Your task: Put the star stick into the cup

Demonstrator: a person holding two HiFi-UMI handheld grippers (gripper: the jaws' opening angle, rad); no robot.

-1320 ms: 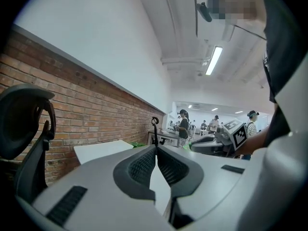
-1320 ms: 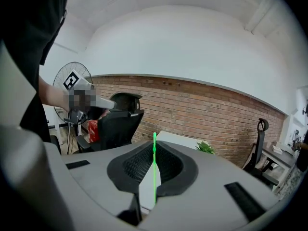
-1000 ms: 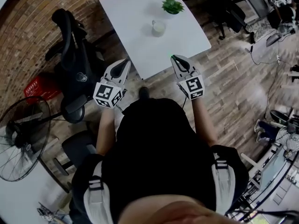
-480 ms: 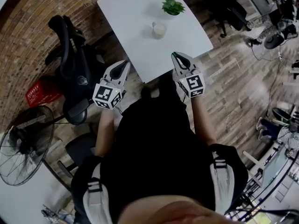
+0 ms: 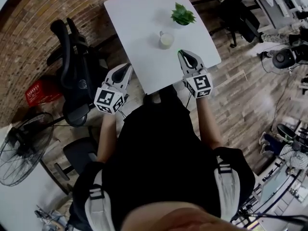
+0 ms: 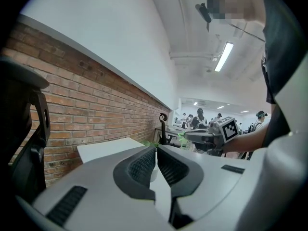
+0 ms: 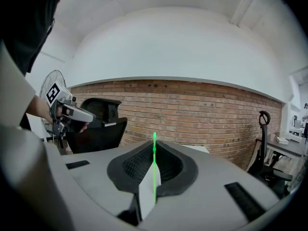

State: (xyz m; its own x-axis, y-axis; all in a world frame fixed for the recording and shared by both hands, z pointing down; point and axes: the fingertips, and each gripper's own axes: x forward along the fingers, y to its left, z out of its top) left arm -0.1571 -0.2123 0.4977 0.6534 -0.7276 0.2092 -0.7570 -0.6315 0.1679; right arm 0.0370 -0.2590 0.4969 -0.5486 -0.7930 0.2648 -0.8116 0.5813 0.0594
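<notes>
Evidently carrying the star stick (image 7: 154, 150) pinched upright in the right gripper (image 5: 183, 55), with jaws pressed tight on its thin green shaft and its tip poking just past them, probably for lowering straight into the cup (image 5: 166, 40). Holding the left gripper (image 5: 126, 67) closed on nothing, off the near edge of the table (image 5: 139, 18), seemingly just out of the way. Still short of the cup, set mid-table near a small plant (image 5: 183, 14). Overhead, only a green speck at the jaws. Along the right gripper, the whole glowing shaft, yet no cup and no star.
</notes>
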